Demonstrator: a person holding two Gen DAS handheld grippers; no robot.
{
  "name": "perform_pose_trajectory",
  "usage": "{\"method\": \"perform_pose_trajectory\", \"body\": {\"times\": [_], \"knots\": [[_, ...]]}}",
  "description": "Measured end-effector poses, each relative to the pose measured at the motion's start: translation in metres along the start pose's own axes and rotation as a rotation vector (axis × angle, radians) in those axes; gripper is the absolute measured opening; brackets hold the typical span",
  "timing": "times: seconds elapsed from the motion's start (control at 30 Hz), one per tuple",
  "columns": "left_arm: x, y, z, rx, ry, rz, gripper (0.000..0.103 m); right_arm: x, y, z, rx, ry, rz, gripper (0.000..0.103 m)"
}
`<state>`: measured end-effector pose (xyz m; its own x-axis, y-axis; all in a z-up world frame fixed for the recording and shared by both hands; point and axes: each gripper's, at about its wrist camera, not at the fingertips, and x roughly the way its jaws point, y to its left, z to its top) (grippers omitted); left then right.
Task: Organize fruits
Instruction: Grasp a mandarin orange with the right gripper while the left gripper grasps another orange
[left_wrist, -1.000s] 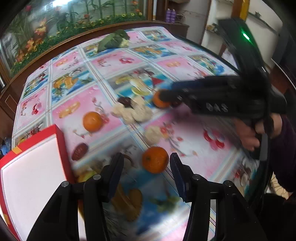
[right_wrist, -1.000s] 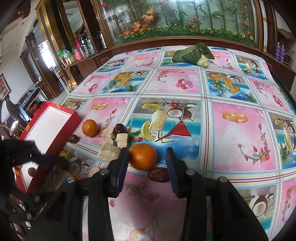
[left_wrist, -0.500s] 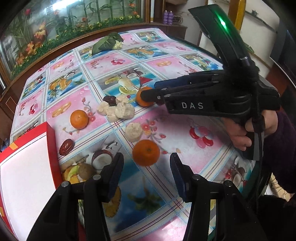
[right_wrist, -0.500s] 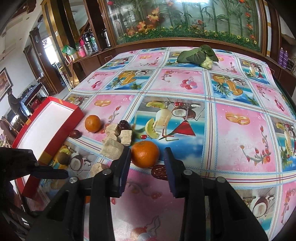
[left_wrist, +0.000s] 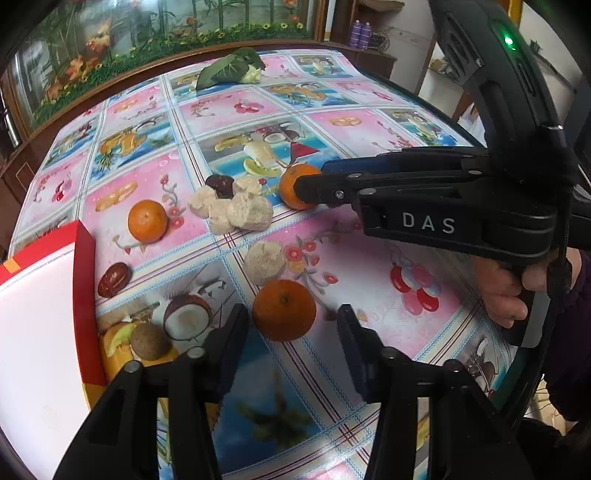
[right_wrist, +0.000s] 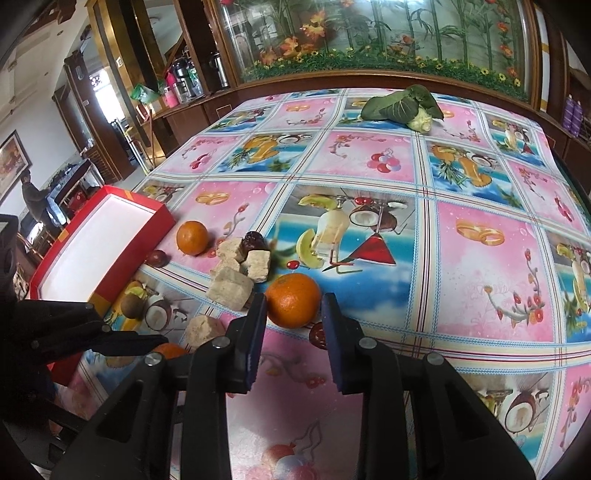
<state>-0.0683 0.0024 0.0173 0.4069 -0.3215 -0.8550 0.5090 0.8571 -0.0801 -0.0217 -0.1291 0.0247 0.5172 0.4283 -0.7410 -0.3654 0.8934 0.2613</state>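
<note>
Oranges: L gripper (left_wrist: 291, 325) & R gripper (right_wrist: 293, 308) both spread, each straddling one; only L cam shows hand (left_wrist: 506, 291).

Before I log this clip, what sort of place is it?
Most likely a home dining or living room: a table under a fruit-print tablecloth, a wooden cabinet with painted bamboo-and-flower glass, and flasks on a sideboard.

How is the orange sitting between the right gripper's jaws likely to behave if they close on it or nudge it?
The orange is round and rests free on the smooth tablecloth, so a nudge would probably roll it. Its rind looks firm and dimpled, so the flat pads likely hold it without crushing. The right gripper stands open around it, so an off-centre squeeze might squirt it forward.
</note>
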Motion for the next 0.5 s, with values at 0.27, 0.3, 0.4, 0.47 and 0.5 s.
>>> {"method": "perform_pose_trajectory", "body": {"times": [0.27, 0.3, 0.4, 0.47, 0.5], "knots": [[-0.001, 0.005, -0.002, -0.044, -0.019, -0.006, 0.033, 0.006, 0.01, -0.002, -0.063, -0.012, -0.029, 0.04], [-0.001, 0.005, -0.002, -0.049, -0.022, -0.005, 0.033, 0.007, 0.012, -0.002, -0.073, -0.015, -0.033, 0.04], [-0.001, 0.006, -0.002, -0.068, -0.029, -0.01, 0.033, 0.008, 0.014, -0.003, -0.089, -0.018, -0.034, 0.04], [-0.001, 0.007, -0.003, -0.084, -0.034, -0.014, 0.033, 0.008, 0.014, -0.003, -0.089, -0.018, -0.03, 0.039], [-0.002, 0.007, -0.003, -0.091, -0.036, -0.017, 0.033, 0.008, 0.014, -0.003, -0.089, -0.02, -0.027, 0.038]]}}
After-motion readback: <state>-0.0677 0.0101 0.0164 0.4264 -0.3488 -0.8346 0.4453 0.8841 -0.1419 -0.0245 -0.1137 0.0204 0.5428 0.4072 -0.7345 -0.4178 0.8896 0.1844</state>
